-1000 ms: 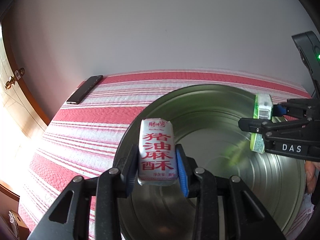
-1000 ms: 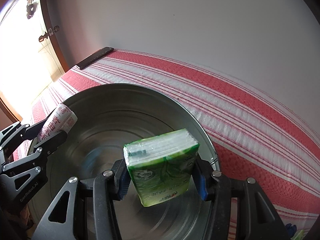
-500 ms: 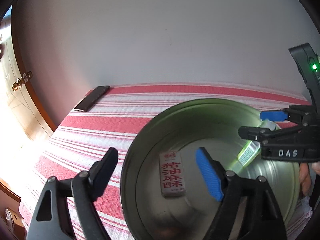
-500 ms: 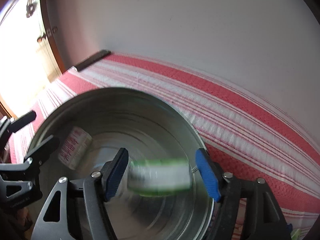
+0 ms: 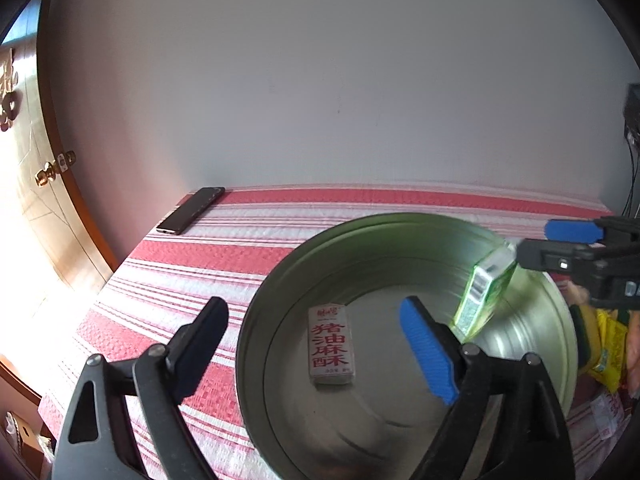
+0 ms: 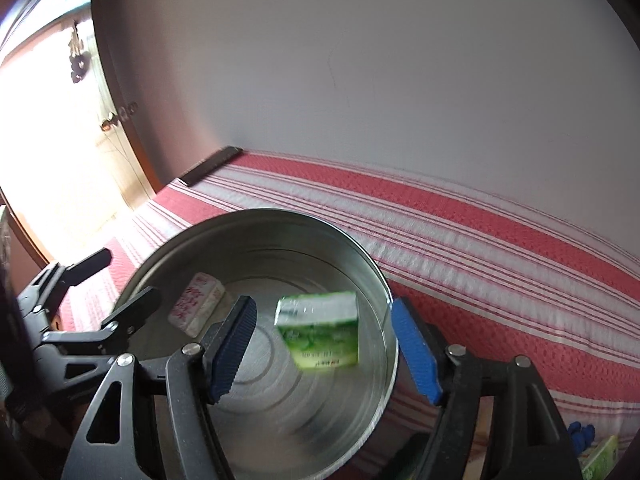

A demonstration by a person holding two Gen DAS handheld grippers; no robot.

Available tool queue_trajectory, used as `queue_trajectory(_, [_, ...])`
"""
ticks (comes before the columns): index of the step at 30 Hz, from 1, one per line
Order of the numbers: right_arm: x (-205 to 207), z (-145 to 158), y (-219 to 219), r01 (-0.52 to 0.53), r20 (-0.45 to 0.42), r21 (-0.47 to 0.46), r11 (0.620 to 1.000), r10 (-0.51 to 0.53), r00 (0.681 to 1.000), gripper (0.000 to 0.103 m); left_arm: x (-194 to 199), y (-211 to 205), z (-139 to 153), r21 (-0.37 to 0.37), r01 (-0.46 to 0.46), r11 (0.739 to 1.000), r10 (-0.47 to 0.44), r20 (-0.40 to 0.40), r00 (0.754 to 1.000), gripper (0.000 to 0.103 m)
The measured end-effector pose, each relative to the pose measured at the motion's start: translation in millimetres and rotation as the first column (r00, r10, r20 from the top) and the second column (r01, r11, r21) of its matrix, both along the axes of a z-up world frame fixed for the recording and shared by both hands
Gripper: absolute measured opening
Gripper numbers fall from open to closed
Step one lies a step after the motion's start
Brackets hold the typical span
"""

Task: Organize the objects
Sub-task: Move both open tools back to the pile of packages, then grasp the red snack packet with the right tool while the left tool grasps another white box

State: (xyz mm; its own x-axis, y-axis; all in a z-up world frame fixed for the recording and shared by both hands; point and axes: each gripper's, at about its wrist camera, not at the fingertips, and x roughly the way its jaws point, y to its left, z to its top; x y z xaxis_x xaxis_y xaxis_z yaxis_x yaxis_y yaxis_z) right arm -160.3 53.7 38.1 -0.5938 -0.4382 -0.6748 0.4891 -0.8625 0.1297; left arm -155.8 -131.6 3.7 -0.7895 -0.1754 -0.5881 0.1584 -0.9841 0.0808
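Note:
A round metal tin point(image 5: 256, 344) stands on the red-and-white striped cloth; it also shows in the right wrist view point(image 6: 376, 276). A white snack packet with red characters point(image 5: 330, 345) lies flat on the tin's floor, also seen in the right wrist view point(image 6: 196, 310). A green tissue pack point(image 5: 486, 290) leans against the tin's inner right wall, blurred in the right wrist view point(image 6: 320, 334). My left gripper point(image 5: 316, 344) is open and empty above the tin's near left rim. My right gripper point(image 6: 324, 350) is open and empty above the tin's right side.
A black phone point(image 5: 191, 209) lies at the far left corner of the table by the white wall. A wooden door point(image 5: 44, 184) is at the left. Yellow and green packets point(image 5: 604, 344) lie on the cloth right of the tin.
Both grippers opened and let go. The snack packet dropped flat onto the tin's floor and the tissue pack fell against the inner wall. Both grippers have lifted and drawn back.

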Motion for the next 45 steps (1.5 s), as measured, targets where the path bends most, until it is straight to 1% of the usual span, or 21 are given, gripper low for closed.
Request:
queue_trajectory(3, [19,13,12,-0.003,-0.036,-0.019,1.0,0.003,0.999,0.072,9,-2,10,0.016,-0.024,1.0,0.024,-0.035,0.999,0.098])
queue_trajectory(5, [33,21,24,-0.004,-0.054,-0.035,0.999,0.002,0.999,0.072,16,-1,16,0.013,-0.044,0.999,0.045,-0.062,0.997,0.099])
queue_trajectory(7, [45,27,37,0.0,-0.074,-0.044,0.999,-0.003,0.997,0.072,22,-1,19,0.024,-0.046,0.999,0.047,-0.077,0.996,0.099])
queue_trajectory(10, [65,33,61,0.019,-0.099,-0.057,0.998,-0.025,0.995,0.072,33,14,21,0.032,-0.023,0.999,0.026,-0.097,0.995,0.099])
queue_trajectory(13, [87,30,94,0.053,-0.121,-0.07,0.996,-0.061,0.991,0.073,48,41,18,0.031,0.023,0.999,-0.019,-0.113,0.993,0.099])
queue_trajectory(15, [102,20,112,0.101,-0.138,-0.059,0.993,-0.108,0.985,0.074,55,59,14,0.042,0.059,0.997,-0.054,-0.116,0.992,0.099])
queue_trajectory(17, [115,5,133,0.155,-0.137,-0.049,0.987,-0.16,0.978,0.076,64,79,7,0.053,0.103,0.993,-0.096,-0.112,0.989,0.099])
queue_trajectory(19, [126,-17,156,0.213,-0.116,-0.037,0.976,-0.216,0.97,0.076,72,98,2,0.059,0.134,0.989,-0.127,-0.107,0.986,0.099])
queue_trajectory(22, [134,-44,177,0.269,-0.082,-0.001,0.963,-0.268,0.96,0.076,80,121,-7,0.061,0.178,0.982,-0.172,-0.089,0.981,0.099])
queue_trajectory(24, [136,-57,189,0.274,-0.056,-0.001,0.962,-0.273,0.96,0.076,84,137,-12,0.053,0.211,0.976,-0.206,-0.077,0.975,0.099])
queue_trajectory(28, [146,-69,193,0.237,-0.029,-0.059,0.97,-0.239,0.971,0.076,89,159,-18,0.038,0.237,0.971,-0.235,-0.058,0.97,0.099])
queue_trajectory(31, [147,-78,182,0.206,-0.021,-0.05,0.977,-0.207,0.978,0.076,89,170,-22,0.041,0.246,0.968,-0.244,-0.036,0.969,0.099])
queue_trajectory(35, [149,-93,177,0.204,-0.011,-0.03,0.979,-0.204,0.979,0.075,92,177,-25,0.025,0.249,0.968,-0.248,-0.029,0.968,0.099])
queue_trajectory(38, [149,-99,174,0.195,-0.013,-0.029,0.98,-0.195,0.981,0.07,93,179,-28,0.025,0.252,0.967,-0.252,-0.02,0.968,0.099])
queue_trajectory(39, [149,-101,172,0.192,-0.014,-0.018,0.981,-0.192,0.981,0.064,93,180,-30,0.027,0.253,0.967,-0.253,-0.014,0.967,0.099])
queue_trajectory(40, [148,-102,171,0.191,-0.018,-0.008,0.981,-0.192,0.981,0.055,92,182,-32,0.03,0.257,0.966,-0.257,-0.007,0.966,0.099])
queue_trajectory(42, [147,-105,173,0.195,-0.022,-0.01,0.981,-0.195,0.98,0.044,91,185,-34,0.035,0.264,0.964,-0.265,0.005,0.964,0.099])
queue_trajectory(45, [147,-102,182,0.219,-0.041,-0.054,0.974,-0.221,0.974,0.043,93,189,-37,0.032,0.279,0.96,-0.279,0.011,0.96,0.099])
